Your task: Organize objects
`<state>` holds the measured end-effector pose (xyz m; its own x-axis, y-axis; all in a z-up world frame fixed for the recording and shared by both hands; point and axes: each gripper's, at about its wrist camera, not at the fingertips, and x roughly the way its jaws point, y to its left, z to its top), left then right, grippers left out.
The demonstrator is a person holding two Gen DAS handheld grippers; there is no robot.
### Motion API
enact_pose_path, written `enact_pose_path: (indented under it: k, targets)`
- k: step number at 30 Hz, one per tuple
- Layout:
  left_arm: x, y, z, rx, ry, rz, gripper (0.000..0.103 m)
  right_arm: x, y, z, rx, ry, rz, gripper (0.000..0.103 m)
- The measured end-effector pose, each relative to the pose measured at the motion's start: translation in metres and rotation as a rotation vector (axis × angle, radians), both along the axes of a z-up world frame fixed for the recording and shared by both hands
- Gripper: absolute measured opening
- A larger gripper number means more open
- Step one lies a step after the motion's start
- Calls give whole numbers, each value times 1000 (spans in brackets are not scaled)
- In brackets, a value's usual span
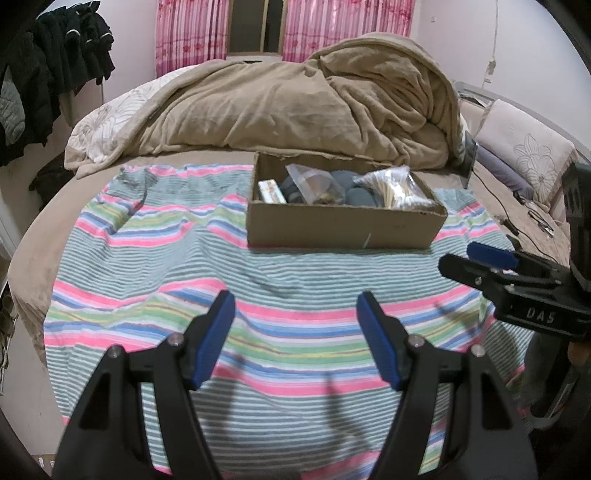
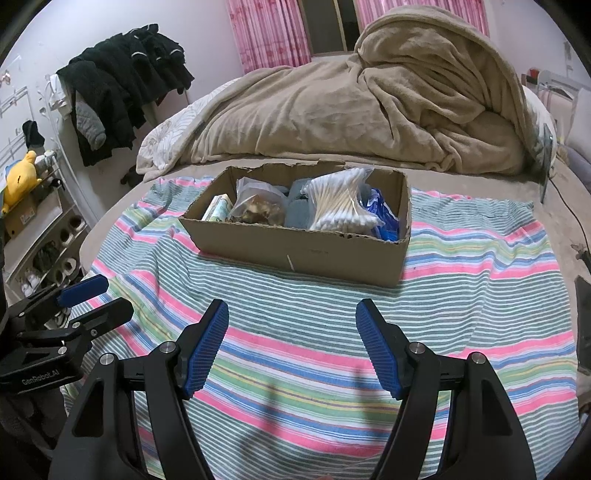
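Note:
A cardboard box stands on a striped towel on the bed. It holds a bag of cotton swabs, a clear bag with brown contents, grey cloth, a small printed carton and a blue wrapper. My left gripper is open and empty above the towel, in front of the box. My right gripper is open and empty too. Each shows at the edge of the other's view, the right gripper and the left gripper.
A crumpled tan blanket lies behind the box. Pillows and cables lie at the bed's right. Dark clothes hang at the left over a shoe rack. Pink curtains hang at the back.

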<state>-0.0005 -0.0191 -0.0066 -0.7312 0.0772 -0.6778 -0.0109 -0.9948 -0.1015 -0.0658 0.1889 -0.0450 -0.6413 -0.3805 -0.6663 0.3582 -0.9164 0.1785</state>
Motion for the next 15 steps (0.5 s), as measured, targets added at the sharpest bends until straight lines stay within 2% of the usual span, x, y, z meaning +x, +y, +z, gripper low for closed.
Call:
enact_pose_path:
  k: [15]
  targets:
    - [-2, -2, -3, 7, -6, 14, 70, 0, -1, -1, 0, 0, 2, 74]
